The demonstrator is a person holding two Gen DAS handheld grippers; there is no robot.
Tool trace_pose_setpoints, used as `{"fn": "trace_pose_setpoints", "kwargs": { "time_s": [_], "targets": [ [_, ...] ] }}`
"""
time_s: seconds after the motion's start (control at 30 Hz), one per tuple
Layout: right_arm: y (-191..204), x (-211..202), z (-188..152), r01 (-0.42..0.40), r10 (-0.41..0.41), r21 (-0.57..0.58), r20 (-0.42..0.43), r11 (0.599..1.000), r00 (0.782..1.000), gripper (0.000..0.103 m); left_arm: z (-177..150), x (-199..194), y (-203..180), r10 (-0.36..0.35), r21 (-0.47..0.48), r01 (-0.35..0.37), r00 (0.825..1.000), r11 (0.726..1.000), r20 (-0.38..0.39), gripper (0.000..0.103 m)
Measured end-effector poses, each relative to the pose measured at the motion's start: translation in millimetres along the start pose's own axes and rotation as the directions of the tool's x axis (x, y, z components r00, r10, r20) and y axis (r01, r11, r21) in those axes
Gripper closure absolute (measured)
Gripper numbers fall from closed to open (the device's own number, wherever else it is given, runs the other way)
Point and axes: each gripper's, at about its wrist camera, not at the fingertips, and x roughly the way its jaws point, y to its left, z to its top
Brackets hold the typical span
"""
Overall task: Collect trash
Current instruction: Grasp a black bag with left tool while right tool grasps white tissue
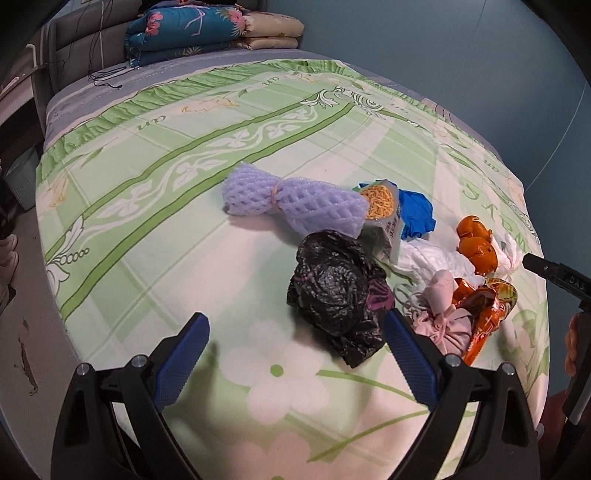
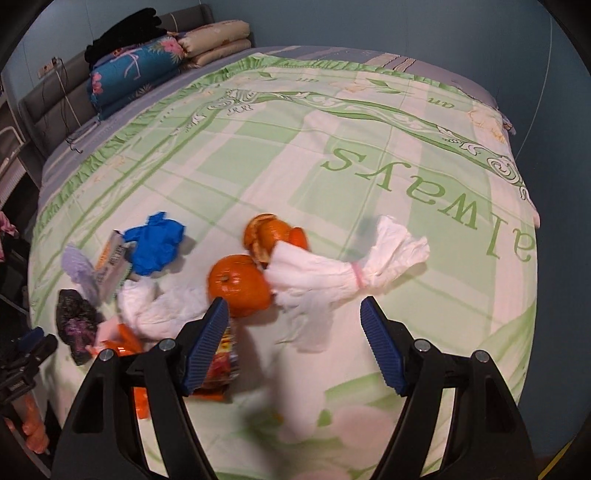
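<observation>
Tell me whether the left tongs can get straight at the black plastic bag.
Probably yes: the left tongs are open and empty, the black plastic bag lies just ahead on the bedspread, with nothing covering it.

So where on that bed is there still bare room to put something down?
Free: the bedspread left of the purple foam net, and toward the folded quilts. Crowded: the black bag, orange peels and white tissue bunch together.

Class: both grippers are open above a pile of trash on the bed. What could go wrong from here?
1. The trash overlaps: closing the right gripper on the white tissue bundle may roll the orange peel away.
2. The crumpled black bag is soft; the left gripper might pinch the bedsheet too.
</observation>
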Motion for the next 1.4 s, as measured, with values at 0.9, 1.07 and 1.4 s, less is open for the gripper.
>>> {"fn": "trace_pose_setpoints", "kwargs": {
  "time_s": [0.9,1.07,1.4],
  "targets": [
    [-9,73,16,0.084,-0.094,-0.137,-0.069,0.987,0.993,0.044,16,53,-22,-0.133,-0.008,0.133,0.987,0.991,-0.093,0.042],
    [-5,78,20,0.124,-0.135,-0.162,-0.057,0.979,0.989,0.054,18,57,-27,-0.142,-0.004,0.143,0.985,0.990,-0.101,0.056],
    [-5,64,24,0.103,-0.108,-0.121,-0.039,0.987,0.993,0.092,13,47,-24,-0.160,-0.021,0.158,0.982,0.987,-0.100,0.065]
  ]
}}
